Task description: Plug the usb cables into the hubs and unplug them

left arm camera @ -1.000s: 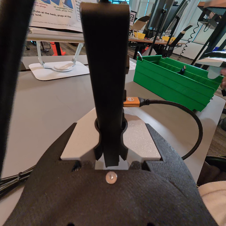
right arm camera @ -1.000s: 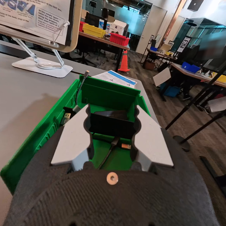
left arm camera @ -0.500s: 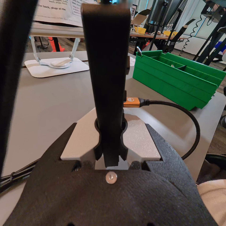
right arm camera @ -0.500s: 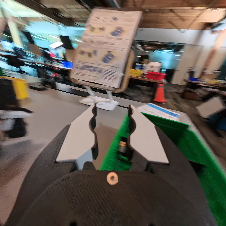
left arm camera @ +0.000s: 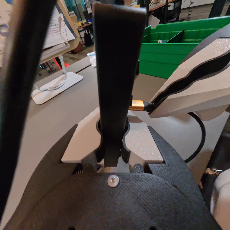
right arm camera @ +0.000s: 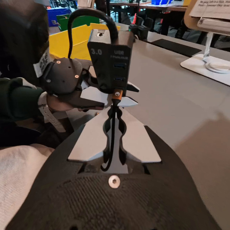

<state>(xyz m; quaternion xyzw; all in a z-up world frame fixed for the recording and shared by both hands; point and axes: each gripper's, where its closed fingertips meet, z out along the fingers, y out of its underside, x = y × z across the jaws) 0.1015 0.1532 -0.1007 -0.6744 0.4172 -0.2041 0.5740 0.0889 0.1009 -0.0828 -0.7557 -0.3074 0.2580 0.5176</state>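
My left gripper (left arm camera: 113, 119) is shut on the lower end of a black USB hub (left arm camera: 117, 62) and holds it upright above the grey table (left arm camera: 62, 112). An orange-shelled USB plug (left arm camera: 136, 105) sits in a port on the hub's right side. My right gripper (right arm camera: 115, 109) is closed around the black cable (right arm camera: 112, 136) just behind that plug (right arm camera: 117, 95), and the cable runs back between its fingers. The right gripper also shows in the left wrist view (left arm camera: 153, 108), coming in from the right. The right wrist view shows the hub (right arm camera: 108, 69) with two free blue ports and the left gripper (right arm camera: 133, 95).
A green bin (left arm camera: 168, 56) stands behind the hub at the right. A yellow bin (right arm camera: 69, 41) stands beyond the left gripper. A document stand with a white base (left arm camera: 56, 87) is at the back. The hub's own black lead (right arm camera: 87, 13) loops overhead. A hand (right arm camera: 58, 105) holds the left gripper.
My right gripper left the green bin, swung across to the hub and closed around the cable behind the orange plug. My left gripper still holds the hub and has turned somewhat.
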